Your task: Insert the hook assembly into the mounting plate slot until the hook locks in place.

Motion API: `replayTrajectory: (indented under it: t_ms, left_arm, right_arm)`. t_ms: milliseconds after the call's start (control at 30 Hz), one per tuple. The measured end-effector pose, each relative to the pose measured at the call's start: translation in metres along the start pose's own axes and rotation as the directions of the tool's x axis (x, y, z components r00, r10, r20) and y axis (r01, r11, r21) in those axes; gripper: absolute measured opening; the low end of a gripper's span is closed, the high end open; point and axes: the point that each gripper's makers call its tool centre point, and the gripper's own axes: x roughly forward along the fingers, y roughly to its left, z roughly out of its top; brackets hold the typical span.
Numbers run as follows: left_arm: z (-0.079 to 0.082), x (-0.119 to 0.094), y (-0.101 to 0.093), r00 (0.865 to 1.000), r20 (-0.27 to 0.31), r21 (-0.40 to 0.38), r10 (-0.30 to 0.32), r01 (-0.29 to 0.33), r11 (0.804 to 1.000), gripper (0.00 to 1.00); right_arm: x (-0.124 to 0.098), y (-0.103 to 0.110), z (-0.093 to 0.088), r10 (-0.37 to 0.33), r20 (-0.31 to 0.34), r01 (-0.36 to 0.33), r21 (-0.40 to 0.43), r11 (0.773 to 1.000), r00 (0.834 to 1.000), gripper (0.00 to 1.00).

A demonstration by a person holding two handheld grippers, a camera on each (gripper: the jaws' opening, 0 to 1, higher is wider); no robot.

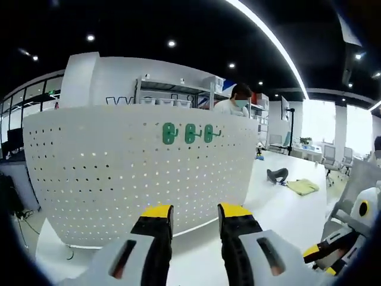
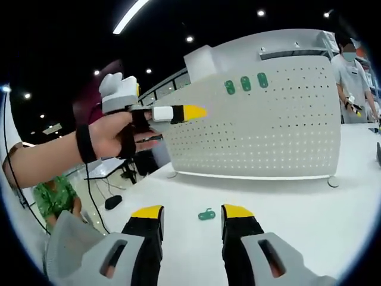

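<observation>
While both tongs hang empty, the pickup has not begun: the loose green hook [image 2: 206,214] lies flat on the white table [image 2: 309,220], just ahead of the right tongs [image 2: 193,215] and roughly between the lines of its two yellow tips, touching neither. Right jaws stand spread, nothing between them. Left tongs [image 1: 194,213] likewise spread and bare in the left gripper view, pointed straight at the white pegboard [image 1: 107,173], which stands upright on the table ahead of them. Three green hooks [image 1: 189,133] already sit in a row high on the board, above and beyond the left tips. From the right gripper view the left tongs show up and to the left, held in a hand [image 2: 113,137] with a dark wrist strap, tips aimed toward the board. Judged step: approach to grasp. Next move calls for the right tongs to drop forward over the hook, close on its body without skidding it across the smooth top, then lift and carry it to a free slot beside the mounted row. A person [image 1: 233,102] stands behind the board.
</observation>
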Motion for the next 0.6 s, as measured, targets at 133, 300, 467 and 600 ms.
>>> replayTrajectory:
  t_ms: [133, 300, 467, 600]
  left_arm:
    - [-0.01, -0.012, 0.004, 1.0, -0.012, -0.017, -0.021, 0.021, 1.0, 0.32]
    - [-0.025, -0.029, 0.011, 0.999, -0.027, -0.007, -0.042, 0.041, 0.999, 0.36]
    - [-0.042, -0.044, 0.018, 0.997, -0.05, -0.036, -0.055, 0.053, 0.998, 0.39]
    - [-0.049, -0.052, 0.018, 0.996, -0.052, -0.023, -0.076, 0.075, 0.997, 0.44]
  right_arm:
    - [0.005, 0.002, -0.004, -0.001, -0.01, 0.002, 0.012, 1.0, 1.0, 0.38]
    - [0.013, 0.004, -0.005, -0.005, -0.007, 0.005, 0.021, 1.0, 1.0, 0.38]
    - [0.022, 0.008, -0.005, -0.006, -0.012, 0.006, 0.032, 0.999, 1.0, 0.38]
    - [0.029, 0.009, -0.007, -0.016, -0.01, 0.017, 0.05, 0.999, 1.0, 0.38]
